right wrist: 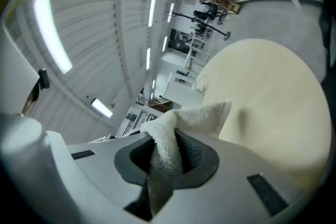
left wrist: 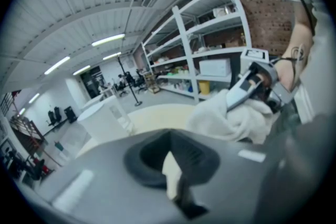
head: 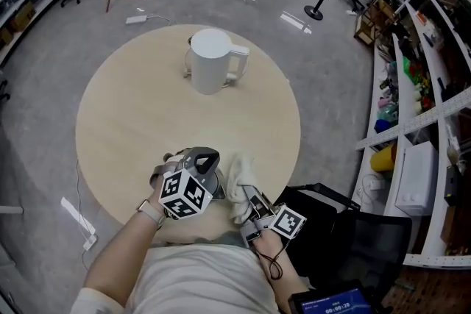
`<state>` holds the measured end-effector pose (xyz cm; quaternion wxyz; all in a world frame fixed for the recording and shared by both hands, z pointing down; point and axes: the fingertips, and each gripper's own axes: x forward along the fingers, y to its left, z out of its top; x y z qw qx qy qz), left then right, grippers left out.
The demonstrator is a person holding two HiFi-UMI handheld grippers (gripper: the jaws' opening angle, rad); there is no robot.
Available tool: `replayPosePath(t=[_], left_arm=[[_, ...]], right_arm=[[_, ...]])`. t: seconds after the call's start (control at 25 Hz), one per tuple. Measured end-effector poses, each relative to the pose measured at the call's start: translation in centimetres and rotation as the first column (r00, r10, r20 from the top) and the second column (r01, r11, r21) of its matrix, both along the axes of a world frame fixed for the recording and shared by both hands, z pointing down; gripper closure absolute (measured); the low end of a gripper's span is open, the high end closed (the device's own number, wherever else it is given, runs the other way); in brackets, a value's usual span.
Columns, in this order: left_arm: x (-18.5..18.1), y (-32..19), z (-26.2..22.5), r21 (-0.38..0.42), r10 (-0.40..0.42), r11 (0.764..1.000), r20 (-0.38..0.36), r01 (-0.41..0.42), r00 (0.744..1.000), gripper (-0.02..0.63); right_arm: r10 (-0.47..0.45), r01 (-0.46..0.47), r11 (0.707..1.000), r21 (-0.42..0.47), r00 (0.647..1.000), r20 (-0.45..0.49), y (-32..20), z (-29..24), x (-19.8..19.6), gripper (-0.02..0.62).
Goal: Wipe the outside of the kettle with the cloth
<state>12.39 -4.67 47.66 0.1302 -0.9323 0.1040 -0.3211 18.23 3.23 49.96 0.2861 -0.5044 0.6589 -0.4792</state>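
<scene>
A white kettle (head: 213, 61) with its handle to the right stands upright on the far side of the round beige table (head: 132, 114). At the table's near edge my right gripper (head: 252, 208) is shut on a crumpled white cloth (head: 240, 184). The right gripper view has the cloth (right wrist: 194, 115) pinched between the jaws of my right gripper (right wrist: 165, 157), over the table (right wrist: 262, 97). My left gripper (head: 204, 160) hovers just left of the cloth, shut and holding nothing. In the left gripper view, beyond my left gripper (left wrist: 170, 165), I see the kettle (left wrist: 107, 113), the cloth (left wrist: 231, 118) and the right gripper (left wrist: 247, 86).
White shelving (head: 423, 92) packed with items runs along the right. A black chair (head: 338, 220) sits by the table's near right edge. A black stand base (head: 316, 12) and a white power strip (head: 136, 19) lie on the floor beyond the table.
</scene>
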Motion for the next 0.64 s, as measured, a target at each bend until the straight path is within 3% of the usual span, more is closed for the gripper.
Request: replayPosePath(t=[0.2,0.64], left_arm=[[0.0,-0.1,0.0,0.014,0.02,1.0,-0.022,-0.019,1.0,0.606],[0.6,1.2,0.3,0.026,0.016,1.0,-0.049,-0.015,0.999,0.606]], right_arm=[[-0.067,0.075,0.994,0.078,0.993,-0.1,-0.8,-2.8,0.8,0.531],[-0.191,0.195,0.98,0.05,0.978,-0.084,-1.3,0.2,2.1,0.531]])
